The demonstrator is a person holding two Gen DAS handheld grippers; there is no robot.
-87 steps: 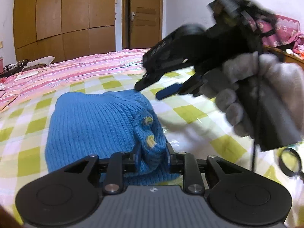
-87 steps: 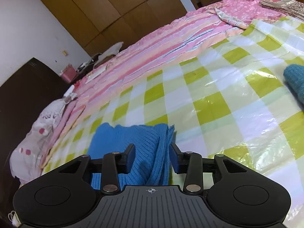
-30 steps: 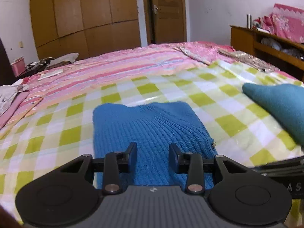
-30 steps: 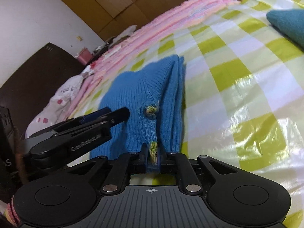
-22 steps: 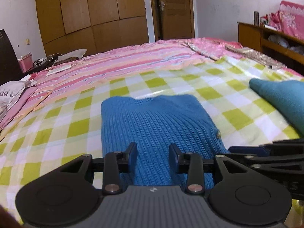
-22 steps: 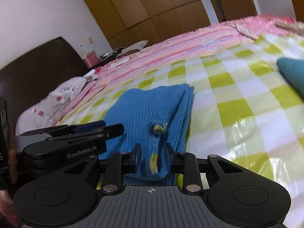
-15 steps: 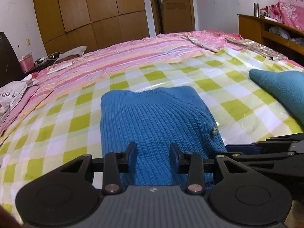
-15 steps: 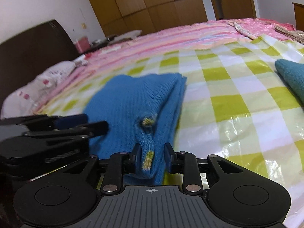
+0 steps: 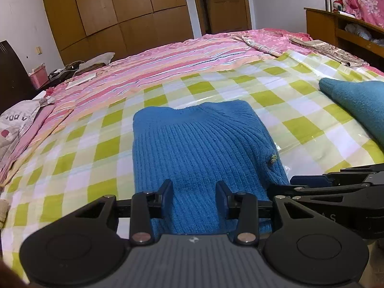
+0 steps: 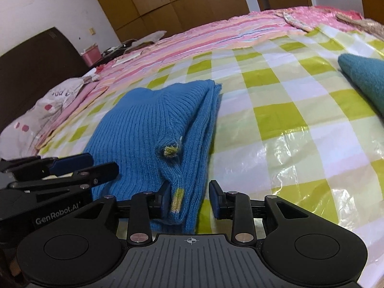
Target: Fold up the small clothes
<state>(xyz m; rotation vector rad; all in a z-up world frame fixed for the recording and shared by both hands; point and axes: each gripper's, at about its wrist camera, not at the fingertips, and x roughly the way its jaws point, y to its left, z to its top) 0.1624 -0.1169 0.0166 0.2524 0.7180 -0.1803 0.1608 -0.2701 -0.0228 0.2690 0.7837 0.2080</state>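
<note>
A blue ribbed sweater [image 9: 196, 144] lies folded on the checked plastic sheet [image 9: 84, 156]. My left gripper [image 9: 194, 189] stands open over the sweater's near edge, the knit lying flat under and between its fingers. In the right wrist view the sweater's [image 10: 144, 124] stacked right edge, with a yellow-striped cuff, lies loose between the jaws of my right gripper [image 10: 189, 192]. Those jaws are opening and the right pad stands clear of the cloth. The left gripper [image 10: 100, 164] shows at the left of that view, and the right gripper [image 9: 288, 184] at the right of the left wrist view.
A teal knitted garment [image 9: 355, 100] lies at the right on the sheet. Pink striped bedding [image 9: 168, 60] covers the far half of the bed. A dark headboard [image 10: 36, 55] and a pillow [image 10: 55, 96] are at the left, a wooden shelf [image 9: 336, 24] at the right.
My right gripper's jaws have spread apart from the sweater's folded edge, which now lies loose between them. The left gripper has kept its place and width.
</note>
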